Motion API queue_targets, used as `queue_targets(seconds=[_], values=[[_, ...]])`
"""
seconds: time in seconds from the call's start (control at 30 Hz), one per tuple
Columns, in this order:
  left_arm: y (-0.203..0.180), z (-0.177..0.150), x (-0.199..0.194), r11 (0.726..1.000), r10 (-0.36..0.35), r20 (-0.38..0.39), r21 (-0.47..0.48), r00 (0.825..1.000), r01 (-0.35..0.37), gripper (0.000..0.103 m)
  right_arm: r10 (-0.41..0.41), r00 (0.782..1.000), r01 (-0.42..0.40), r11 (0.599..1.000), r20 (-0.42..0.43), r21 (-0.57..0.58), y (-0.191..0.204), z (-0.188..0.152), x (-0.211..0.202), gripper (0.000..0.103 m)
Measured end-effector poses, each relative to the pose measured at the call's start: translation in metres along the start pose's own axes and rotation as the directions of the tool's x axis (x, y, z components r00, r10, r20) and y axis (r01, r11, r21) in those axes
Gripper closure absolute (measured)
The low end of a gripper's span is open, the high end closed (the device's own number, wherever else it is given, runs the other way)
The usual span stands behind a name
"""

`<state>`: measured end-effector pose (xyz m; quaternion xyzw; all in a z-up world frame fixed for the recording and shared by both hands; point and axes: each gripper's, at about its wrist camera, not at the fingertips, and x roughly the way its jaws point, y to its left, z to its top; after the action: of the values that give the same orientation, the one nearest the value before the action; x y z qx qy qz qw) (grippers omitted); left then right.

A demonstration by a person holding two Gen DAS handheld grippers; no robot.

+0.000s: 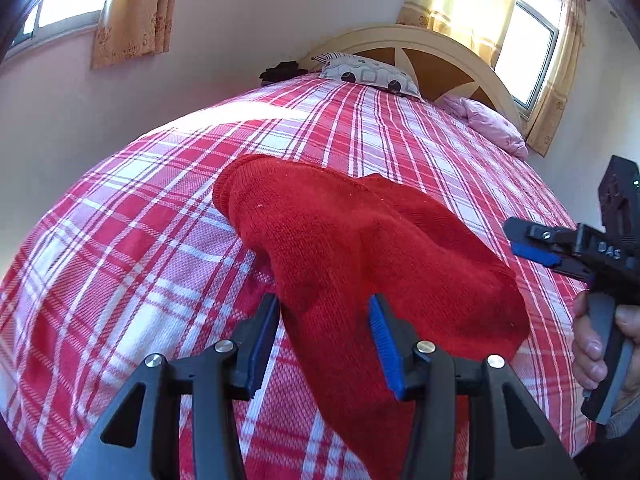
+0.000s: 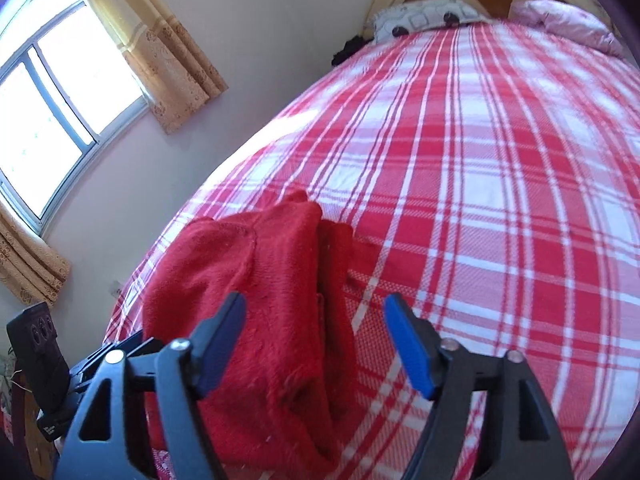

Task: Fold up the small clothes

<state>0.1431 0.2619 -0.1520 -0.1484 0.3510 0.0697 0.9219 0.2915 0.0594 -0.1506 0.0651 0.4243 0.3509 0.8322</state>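
Left claw (image 1: 324, 312) spread wide, empty, poised over the near end of the red knitted garment (image 1: 360, 248); right claw (image 2: 316, 316) likewise wide, holding nothing, its left finger over the cloth. Garment lies partly folded, layers overlapping, on the red-and-white plaid bedspread (image 1: 120, 240). Patterned pillow (image 1: 372, 74) and curved wooden headboard (image 1: 440, 64) beyond.

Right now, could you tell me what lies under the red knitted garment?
The red knitted garment lies on the red plaid bedspread, which shows all around it. Whether anything sits beneath its folded layers is hidden.
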Motion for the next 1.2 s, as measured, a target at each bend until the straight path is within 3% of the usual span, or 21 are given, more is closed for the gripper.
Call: queue_targets(seconds=[0.1, 0.17, 0.23, 0.5, 0.67, 0.87, 1.2], values=[[-0.008, 0.001, -0.016, 1.0, 0.018, 0.029, 0.015, 0.999, -0.018, 0.053, -0.04, 0.998, 0.041, 0.999, 0.058, -0.013, 0.015, -0.009, -0.029, 0.012], [-0.012, 0.005, -0.031, 0.999, 0.03, 0.076, 0.02, 0.997, -0.031, 0.03, -0.076, 0.992, 0.08, 0.996, 0.104, -0.029, 0.028, -0.014, -0.045, 0.007], [-0.016, 0.007, -0.045, 0.999, 0.034, 0.134, 0.018, 0.99, -0.037, 0.025, -0.086, 0.986, 0.093, 0.995, 0.144, -0.045, 0.038, -0.019, -0.063, 0.005], [-0.024, 0.023, -0.095, 0.999, 0.02, 0.273, 0.023, 0.962, -0.027, 0.025, -0.167, 0.944, 0.203, 0.974, 0.284, -0.103, 0.076, -0.027, -0.125, 0.0], [-0.037, 0.025, -0.118, 0.993, 0.043, 0.346, 0.087, 0.937, -0.078, 0.025, -0.19, 0.919, 0.253, 0.956, 0.345, -0.147, 0.093, -0.033, -0.143, 0.0], [-0.04, 0.027, -0.125, 0.994, 0.035, 0.359, 0.084, 0.933, -0.069, 0.025, -0.205, 0.889, 0.299, 0.937, 0.41, -0.179, 0.108, -0.047, -0.159, 0.0], [-0.049, 0.019, -0.129, 0.993, 0.036, 0.368, 0.095, 0.929, -0.076, 0.024, -0.209, 0.872, 0.32, 0.928, 0.442, -0.192, 0.113, -0.059, -0.169, 0.0]])
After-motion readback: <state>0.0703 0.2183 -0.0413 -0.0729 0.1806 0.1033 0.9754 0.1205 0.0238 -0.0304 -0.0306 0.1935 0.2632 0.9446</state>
